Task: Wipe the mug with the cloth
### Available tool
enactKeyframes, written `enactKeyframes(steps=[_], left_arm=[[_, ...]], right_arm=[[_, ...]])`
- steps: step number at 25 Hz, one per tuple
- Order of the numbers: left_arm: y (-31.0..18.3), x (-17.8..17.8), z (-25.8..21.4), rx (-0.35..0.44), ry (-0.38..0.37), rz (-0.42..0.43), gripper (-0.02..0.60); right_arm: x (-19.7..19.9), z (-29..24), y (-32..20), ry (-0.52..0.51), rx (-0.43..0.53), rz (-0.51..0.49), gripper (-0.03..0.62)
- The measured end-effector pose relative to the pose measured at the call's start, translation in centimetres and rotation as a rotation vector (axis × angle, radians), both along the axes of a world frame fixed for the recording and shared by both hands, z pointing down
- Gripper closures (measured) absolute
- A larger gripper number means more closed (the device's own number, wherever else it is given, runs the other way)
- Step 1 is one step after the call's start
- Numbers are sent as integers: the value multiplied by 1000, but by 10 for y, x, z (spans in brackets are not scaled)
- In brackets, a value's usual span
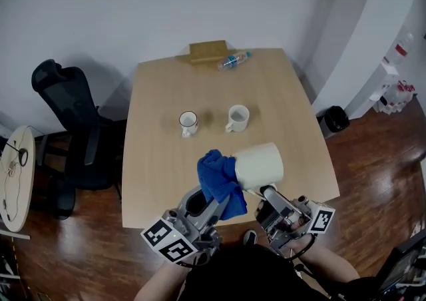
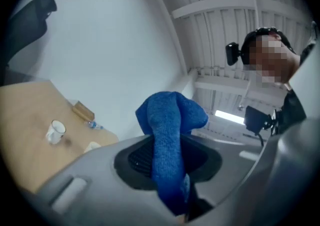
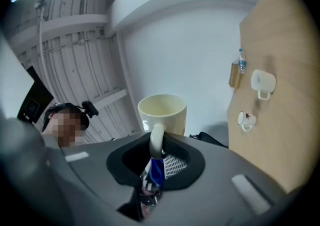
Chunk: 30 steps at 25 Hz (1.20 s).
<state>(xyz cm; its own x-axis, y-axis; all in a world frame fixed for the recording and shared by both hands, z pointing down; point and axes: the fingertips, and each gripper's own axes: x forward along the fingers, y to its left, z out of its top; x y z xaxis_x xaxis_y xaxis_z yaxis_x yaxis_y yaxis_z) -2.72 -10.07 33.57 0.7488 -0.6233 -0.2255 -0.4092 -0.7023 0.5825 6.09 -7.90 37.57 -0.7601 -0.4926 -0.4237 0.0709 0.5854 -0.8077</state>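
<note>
Item: cream ceramic mug (image 1: pixel 258 164), held in the air over the near edge of the tabletop (image 1: pixel 160 173), low centre of the head view and tipped onto its side. The right claw (image 3: pixel 156 162) is closed almost fully on the mug's handle, with the pads pinching the loop. Handling, by judgement: rigid, fairly heavy for its size, glazed and slippery, and breakable if dropped. The handle is the surest hold, since the round body would slide between the pads. Item: blue cloth (image 1: pixel 218 183), a soft, light, bunched terry cloth that grips well and will take the shape of the mug's wall. The left claw (image 2: pixel 169 162) stands partly closed with a fold of the cloth clamped in it and the rest bulging out past the tips. In the head view the cloth lies against the left end of the mug; whether it reaches inside cannot be told. Surface: pale wood-look tabletop, smooth and level, carrying two small mugs (image 1: pixel 188 121) (image 1: pixel 237 117) at mid-frame, with a water bottle (image 1: pixel 233 60) and a wooden block (image 1: pixel 208 51) at the far edge. Room: white walls, a glossy dark wood floor (image 1: pixel 373 160), a black office chair (image 1: pixel 63 106) at the left and a round side table (image 1: pixel 14 180) at the far left edge.
</note>
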Motion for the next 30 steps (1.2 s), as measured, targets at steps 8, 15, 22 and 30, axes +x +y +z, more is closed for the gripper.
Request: enactKeyframes(steps=[8,15,22,30], left_arm=[[-21,-24,-1,-133,255,18,468],[-11,-3,30,-213,199,19,466],[-16,-21,32,-234,211,-27,468],[-15,-27,41,-199,45,-76,466]], right_arm=[[-2,13,6,52,-21,-5,549],[7,-7,-1,3,30,27,548],[-2,9,15,40,17,-32,548],[8,20,0,122,-9,43,548]])
